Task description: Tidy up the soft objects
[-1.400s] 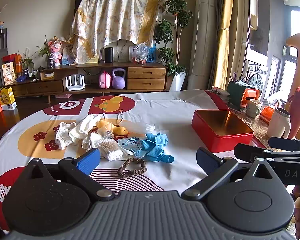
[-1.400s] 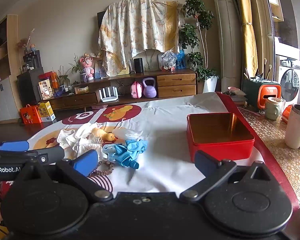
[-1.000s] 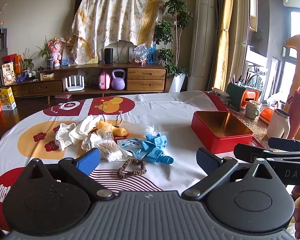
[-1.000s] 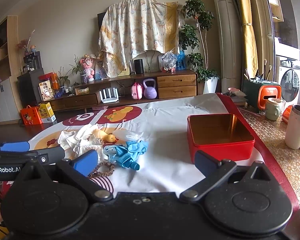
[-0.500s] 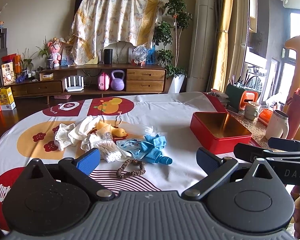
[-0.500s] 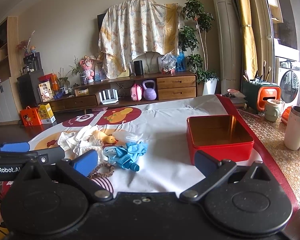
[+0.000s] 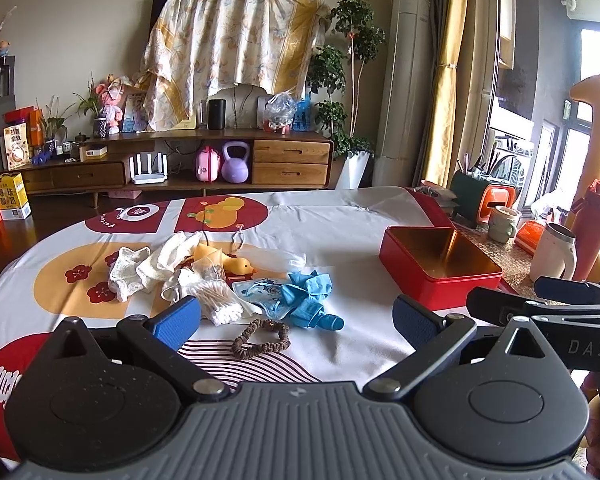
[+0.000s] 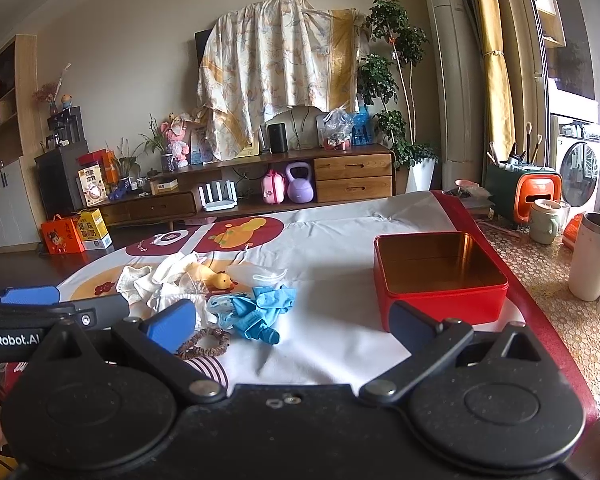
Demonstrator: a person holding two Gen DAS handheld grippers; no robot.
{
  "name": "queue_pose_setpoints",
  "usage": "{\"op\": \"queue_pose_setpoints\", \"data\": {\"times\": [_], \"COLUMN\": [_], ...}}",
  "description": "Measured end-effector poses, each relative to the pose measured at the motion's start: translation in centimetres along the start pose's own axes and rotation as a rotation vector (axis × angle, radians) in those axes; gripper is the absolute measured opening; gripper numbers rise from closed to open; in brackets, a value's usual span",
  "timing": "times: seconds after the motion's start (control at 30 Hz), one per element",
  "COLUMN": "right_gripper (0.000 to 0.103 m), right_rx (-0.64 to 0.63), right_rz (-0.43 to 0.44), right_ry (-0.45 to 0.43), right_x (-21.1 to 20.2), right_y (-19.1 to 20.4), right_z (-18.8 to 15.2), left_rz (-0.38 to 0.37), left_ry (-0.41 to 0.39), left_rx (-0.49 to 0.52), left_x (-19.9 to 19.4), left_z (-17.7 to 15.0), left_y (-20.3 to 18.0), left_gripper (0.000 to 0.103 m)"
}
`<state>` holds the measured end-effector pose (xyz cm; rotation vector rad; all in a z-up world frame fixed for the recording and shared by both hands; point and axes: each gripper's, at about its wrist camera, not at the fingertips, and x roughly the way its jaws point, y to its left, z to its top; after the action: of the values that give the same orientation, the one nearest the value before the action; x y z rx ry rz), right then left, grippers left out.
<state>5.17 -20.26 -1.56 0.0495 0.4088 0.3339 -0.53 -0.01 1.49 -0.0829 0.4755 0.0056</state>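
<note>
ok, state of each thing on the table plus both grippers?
left gripper: jaws open, holding nothing
right gripper: jaws open, holding nothing
red tin: lid off, empty, upright
blue gloves: crumpled, loose on the cloth
brown scrunchie: flat on the cloth, nearest the jaws
cotton swabs: bagged, in the pile
yellow duck: lying in the pile
white cloths: bunched, unfolded

Home living room, wooden media cabinet [image 7: 180, 164] with router and kettlebell [image 7: 236, 162], cloth-draped television [image 7: 228, 40], potted plant [image 7: 340, 80], curtains [image 7: 448, 72], washing machine [image 8: 578, 172]
</note>
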Motion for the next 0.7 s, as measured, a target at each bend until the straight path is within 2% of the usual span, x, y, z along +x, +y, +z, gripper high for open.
{"op": "queue_pose_setpoints", "data": {"times": [0.33,0.7], "right_gripper": [0.103,0.103], "right_rx": [-0.003,0.0], "right_rz": [0.003,0.024], "right_ry": [0.002,0.042], "right_x": [0.1,2.3], "right_y": [0.4,1.0], "right_z": [-0.1,-0.5], "left_rz": [0.0,0.006], "left_ry": [0.009,0.041], "left_rx": [-0.012,-0.048], "left_x": [0.3,2.8], "left_z": [-0.2,-0.9], "left_y": [0.2,2.3], "left_gripper": [0.103,0.103]}}
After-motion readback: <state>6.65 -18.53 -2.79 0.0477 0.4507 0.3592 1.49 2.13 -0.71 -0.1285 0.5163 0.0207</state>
